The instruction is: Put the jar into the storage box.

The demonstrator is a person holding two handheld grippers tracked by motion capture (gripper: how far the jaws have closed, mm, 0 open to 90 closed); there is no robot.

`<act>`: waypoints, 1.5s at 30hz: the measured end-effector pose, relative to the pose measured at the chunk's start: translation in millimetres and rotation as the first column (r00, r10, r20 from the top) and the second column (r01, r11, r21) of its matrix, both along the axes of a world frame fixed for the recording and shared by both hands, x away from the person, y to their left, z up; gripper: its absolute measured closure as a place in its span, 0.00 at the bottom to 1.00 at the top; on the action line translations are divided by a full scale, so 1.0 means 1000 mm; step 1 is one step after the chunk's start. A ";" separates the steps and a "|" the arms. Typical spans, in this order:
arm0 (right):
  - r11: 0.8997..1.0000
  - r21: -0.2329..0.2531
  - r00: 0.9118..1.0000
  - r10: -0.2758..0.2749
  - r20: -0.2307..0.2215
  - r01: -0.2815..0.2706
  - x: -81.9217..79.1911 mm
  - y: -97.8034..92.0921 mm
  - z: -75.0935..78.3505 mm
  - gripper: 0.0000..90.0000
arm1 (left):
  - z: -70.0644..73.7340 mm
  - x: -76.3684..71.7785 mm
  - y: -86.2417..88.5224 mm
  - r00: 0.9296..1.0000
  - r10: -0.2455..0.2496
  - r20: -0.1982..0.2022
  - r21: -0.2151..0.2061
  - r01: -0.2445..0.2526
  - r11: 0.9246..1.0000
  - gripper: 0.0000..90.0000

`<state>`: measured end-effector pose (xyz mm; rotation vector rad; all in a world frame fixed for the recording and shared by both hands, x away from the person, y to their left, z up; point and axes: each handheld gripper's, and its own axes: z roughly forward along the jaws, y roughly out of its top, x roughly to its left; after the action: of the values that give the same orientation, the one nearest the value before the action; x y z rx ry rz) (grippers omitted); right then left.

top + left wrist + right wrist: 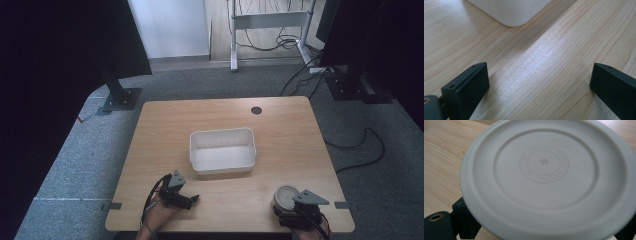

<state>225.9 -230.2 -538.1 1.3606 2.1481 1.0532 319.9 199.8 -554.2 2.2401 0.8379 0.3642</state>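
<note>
**Tub in right gripper at near edge**

Right gripper [296, 210] at table [160, 130] near-right edge, jaws clamped either side of round tub [286, 196]; grey lid [546, 177] w/ embossed ring text faces its cam. Left gripper [186, 199] near-left, jaws wide apart over bare wood, nothing btwn. White bin [222, 150] mid-table, corner [511, 12] ahead of left jaws.
</note>
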 end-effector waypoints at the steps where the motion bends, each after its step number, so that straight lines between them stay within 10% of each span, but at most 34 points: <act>1: 1.000 -0.003 1.000 -0.008 -0.001 0.008 0.000 0.001 0.001 0.09 | 0.000 0.000 0.000 1.000 0.000 0.000 0.000 0.000 1.000 0.03; 45: 1.000 -0.028 0.999 0.014 0.050 -0.012 0.019 0.025 0.029 0.10 | 0.000 0.000 0.000 1.000 0.000 0.001 -0.001 0.000 1.000 0.03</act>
<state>245.1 -204.7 -509.3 1.2961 2.1303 1.0475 319.9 199.7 -554.3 2.2386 0.8377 0.3644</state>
